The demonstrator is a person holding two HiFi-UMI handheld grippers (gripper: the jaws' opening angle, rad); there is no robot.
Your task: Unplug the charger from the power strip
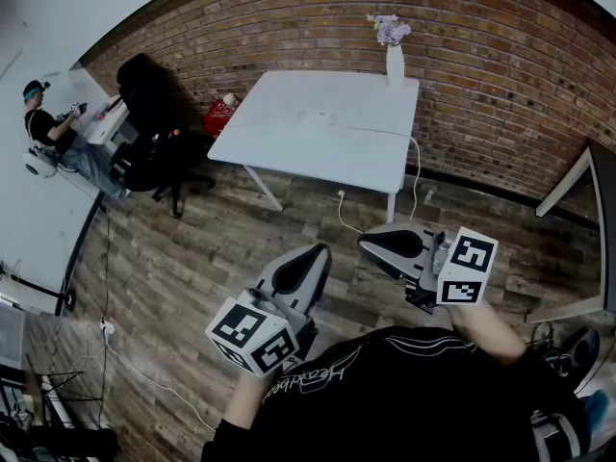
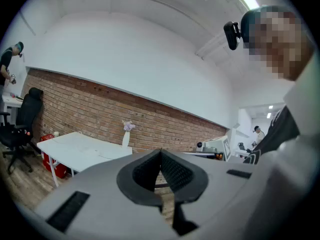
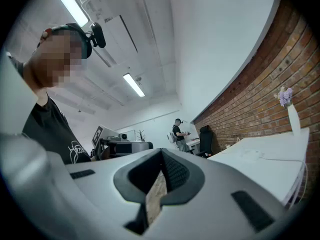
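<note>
My left gripper [image 1: 314, 252] and right gripper [image 1: 372, 242] hang side by side in front of the person's chest, over the wooden floor. Both are shut with nothing between the jaws, as the left gripper view [image 2: 161, 152] and the right gripper view [image 3: 161, 152] also show. Ahead stands a white table [image 1: 318, 123] against the brick wall, with a thin white cable [image 1: 415, 173] running across it and down to the floor. I cannot make out a charger or a power strip in any view.
A white vase with flowers [image 1: 395, 61] stands at the table's far right corner. A black office chair [image 1: 154, 114] and a red box [image 1: 219, 116] sit left of the table. A person [image 1: 58, 133] works at a desk far left. Another table's frame [image 1: 577, 181] is at the right.
</note>
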